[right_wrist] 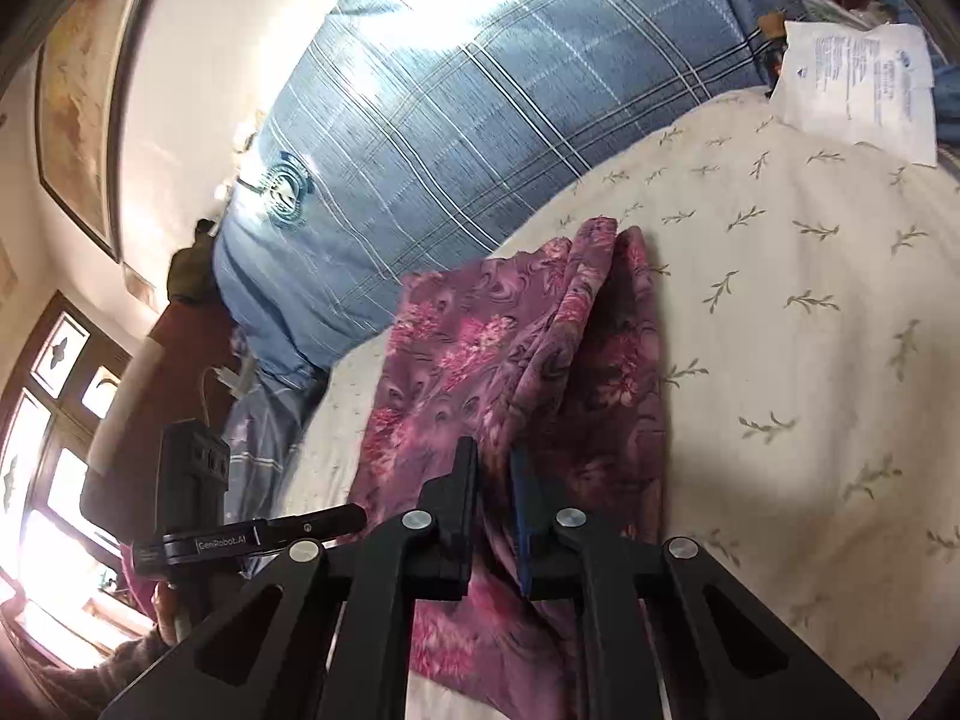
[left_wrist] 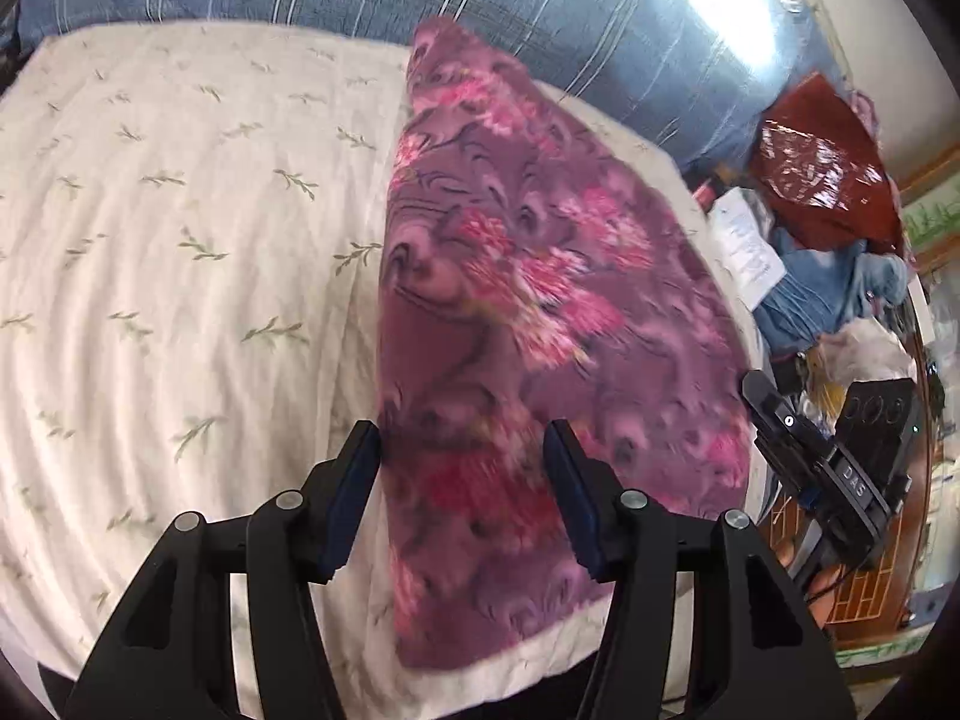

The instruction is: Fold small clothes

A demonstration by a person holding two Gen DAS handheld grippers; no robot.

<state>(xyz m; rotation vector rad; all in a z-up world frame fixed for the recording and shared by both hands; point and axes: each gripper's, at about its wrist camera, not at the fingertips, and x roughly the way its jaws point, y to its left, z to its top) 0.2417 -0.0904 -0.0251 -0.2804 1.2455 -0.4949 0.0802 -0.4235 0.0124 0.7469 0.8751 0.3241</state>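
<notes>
Left wrist view: purple floral garment [left_wrist: 540, 312] lies on the cream leaf-print bedspread [left_wrist: 180, 210], long axis running away from the camera toward the blue plaid bedding [left_wrist: 540, 6]. It looks already narrowed into a long strip, though blur makes the layers hard to count. Left gripper [left_wrist: 462, 438] has its jaws well apart, straddling the near part of the cloth; the pads aren't pressing on anything, so it holds nothing. Likely placed there to pin or take that end for the next fold. The right gripper [left_wrist: 774, 408] shows at the cloth's right edge — its jaws can't be read from here. Clutter sits off the bed beyond it.

Right wrist view: same garment [right_wrist: 510, 372], with a raised ridge of fabric running up its middle. Right gripper [right_wrist: 495, 462] has its jaws nearly together, and a pinch of cloth appears caught between the pads — I read that as a grip on the near edge. Ridge probably comes from that pull. Left gripper [right_wrist: 354, 519] is just beside the cloth's left edge. A printed paper [right_wrist: 858, 90] lies on the far corner, well apart.

Judgement: mid-fold, right side gripped, left not yet.
</notes>
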